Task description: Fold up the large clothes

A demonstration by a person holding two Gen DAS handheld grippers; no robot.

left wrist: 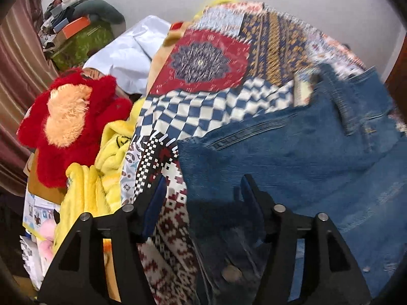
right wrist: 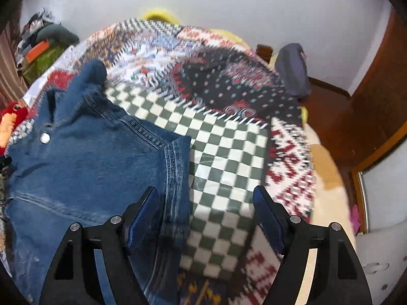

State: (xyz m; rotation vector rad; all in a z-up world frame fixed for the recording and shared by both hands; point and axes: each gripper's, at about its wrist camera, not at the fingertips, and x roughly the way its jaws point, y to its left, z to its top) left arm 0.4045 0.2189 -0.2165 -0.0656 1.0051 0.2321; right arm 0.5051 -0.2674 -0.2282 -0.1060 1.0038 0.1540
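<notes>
The blue jeans (right wrist: 84, 157) lie on the patchwork blanket (right wrist: 229, 152) on the bed. The left hand-held gripper (left wrist: 201, 190) and the right hand-held gripper (right wrist: 206, 198) are both wide apart over the jeans' edges.

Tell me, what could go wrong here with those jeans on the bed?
1. Both tools, left and right, are open, each straddling an edge of the jeans; shutting now could also pinch the patchwork bedspread underneath.
2. The yellow blanket and red plush toy crowd the bed's left side, so a fold swung that way might snag them.
3. The pictures are blurred, so a grab could miss the edge.
</notes>
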